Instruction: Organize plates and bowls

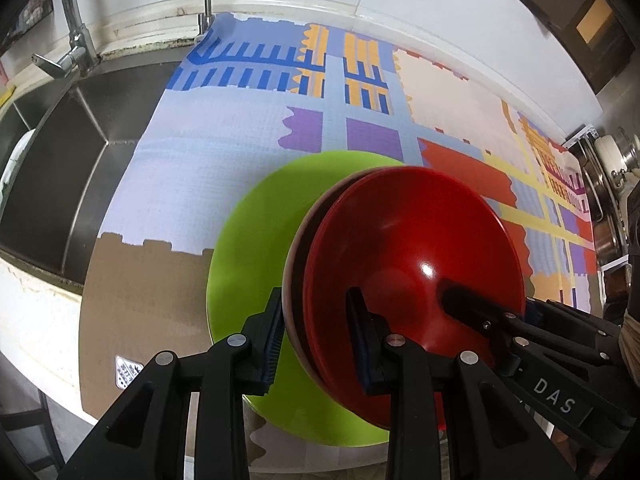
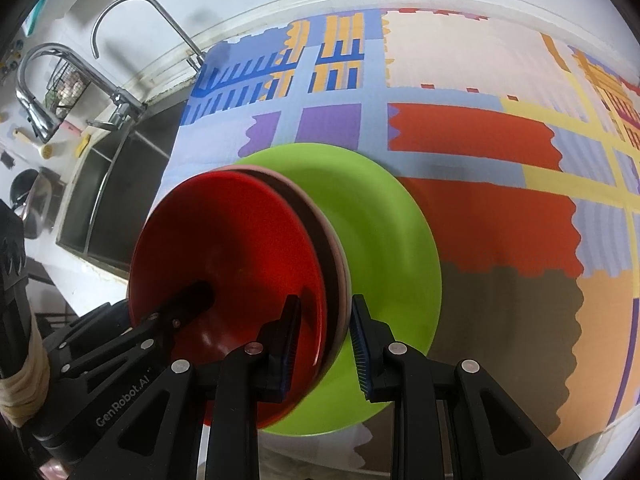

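Your left gripper (image 1: 318, 344) and right gripper (image 2: 325, 344) each straddle the bowls' (image 1: 400, 248) rims, fingers apart; shanks read "DAS", "GenRobot.AI".

The red bowl (image 1: 412, 264) hides the right half of the green plate (image 1: 256, 240) in the left wrist view. Of the pink dish (image 2: 340, 264) behind it, only a thin rim shows. At the upper left of the right wrist view, the wire basket (image 2: 66, 84) holds items too small to tell.
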### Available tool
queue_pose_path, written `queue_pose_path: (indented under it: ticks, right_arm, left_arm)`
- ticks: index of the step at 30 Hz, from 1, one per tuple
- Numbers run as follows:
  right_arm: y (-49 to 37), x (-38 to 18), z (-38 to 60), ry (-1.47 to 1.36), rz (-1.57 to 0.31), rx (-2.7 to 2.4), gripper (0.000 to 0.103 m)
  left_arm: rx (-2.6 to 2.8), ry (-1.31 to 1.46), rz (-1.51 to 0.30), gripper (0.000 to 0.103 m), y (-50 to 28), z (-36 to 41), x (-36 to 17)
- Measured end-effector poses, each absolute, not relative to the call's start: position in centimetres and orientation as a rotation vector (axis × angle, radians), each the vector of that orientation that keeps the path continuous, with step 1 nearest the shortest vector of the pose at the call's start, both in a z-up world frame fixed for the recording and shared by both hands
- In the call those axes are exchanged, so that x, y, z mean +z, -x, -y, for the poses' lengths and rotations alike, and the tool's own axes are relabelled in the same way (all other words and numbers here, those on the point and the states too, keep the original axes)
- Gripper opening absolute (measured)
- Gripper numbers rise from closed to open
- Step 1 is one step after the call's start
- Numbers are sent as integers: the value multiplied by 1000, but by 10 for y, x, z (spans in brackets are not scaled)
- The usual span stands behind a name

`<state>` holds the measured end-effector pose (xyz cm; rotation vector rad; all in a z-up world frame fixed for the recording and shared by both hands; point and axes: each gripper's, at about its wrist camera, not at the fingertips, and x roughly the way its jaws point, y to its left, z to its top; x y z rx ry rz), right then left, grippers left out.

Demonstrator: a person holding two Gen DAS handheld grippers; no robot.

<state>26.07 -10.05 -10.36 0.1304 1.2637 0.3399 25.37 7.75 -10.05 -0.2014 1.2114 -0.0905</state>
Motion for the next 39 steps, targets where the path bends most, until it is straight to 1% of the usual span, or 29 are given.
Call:
queue_pose_path:
  ticks: [1, 5, 7, 8, 10, 12, 15, 16, 17, 18, 19, 20, 21, 23, 25, 27, 28, 30, 35, 39]
  right_arm:
    - [-261, -103, 99, -121, -1258, 336, 27]
    - [-261, -97, 99, -96, -1209, 329, 27]
    - [-260, -93, 100, -90, -1188, 311, 35]
    - [-259, -90, 101, -89, -1170, 302, 39]
    - [-254, -84, 103, -89, -1141, 283, 39]
    - [-247, -76, 105, -83, -1100, 261, 39]
    - [-232, -65, 107, -79, -1037, 221, 40]
    - [-225, -61, 108, -84, -1015, 207, 42]
    - [-220, -58, 109, -90, -1000, 200, 48]
    - [-211, -53, 110, -100, -970, 186, 53]
    - [-203, -49, 111, -109, -942, 174, 54]
    - [-195, -46, 111, -115, -920, 165, 56]
    - [-188, -44, 112, -117, -904, 160, 58]
    - [-175, -39, 113, -119, -872, 147, 61]
    - [-160, -33, 115, -125, -822, 137, 65]
    - [-147, -29, 116, -122, -782, 124, 73]
    - [-142, -26, 117, -116, -764, 122, 75]
    - [-128, -21, 118, -90, -713, 110, 81]
    - [-98, -11, 122, -54, -625, 92, 87]
    - [-72, -7, 127, -44, -600, 115, 87]
  left_arm:
    - [-92, 196, -1205, 30, -254, -78, -100]
    - [-84, 158, -1163, 38, -253, -79, -93]
    - [-80, 134, -1130, 39, -250, -81, -86]
    - [-78, 125, -1114, 43, -248, -82, -82]
    - [-77, 103, -1077, 45, -244, -85, -73]
    - [-81, 77, -1032, 52, -236, -88, -64]
    - [-88, 42, -952, 60, -220, -90, -51]
    - [-87, 35, -925, 60, -216, -90, -47]
    - [-91, 24, -887, 64, -208, -90, -42]
    - [-92, 10, -854, 69, -201, -90, -38]
    - [-89, 0, -832, 73, -195, -89, -35]
    - [-87, -9, -811, 79, -190, -89, -32]
    - [-88, -13, -786, 81, -182, -89, -29]
    - [-91, -8, -759, 85, -171, -89, -25]
    - [-89, -1, -732, 86, -159, -90, -21]
    - [-76, -2, -697, 87, -146, -90, -18]
    - [-71, -4, -684, 88, -140, -89, -17]
    - [-57, -11, -657, 91, -128, -87, -14]
    - [-24, -13, -614, 97, -96, -80, -8]
    - [6, -18, -565, 103, -65, -75, -1]
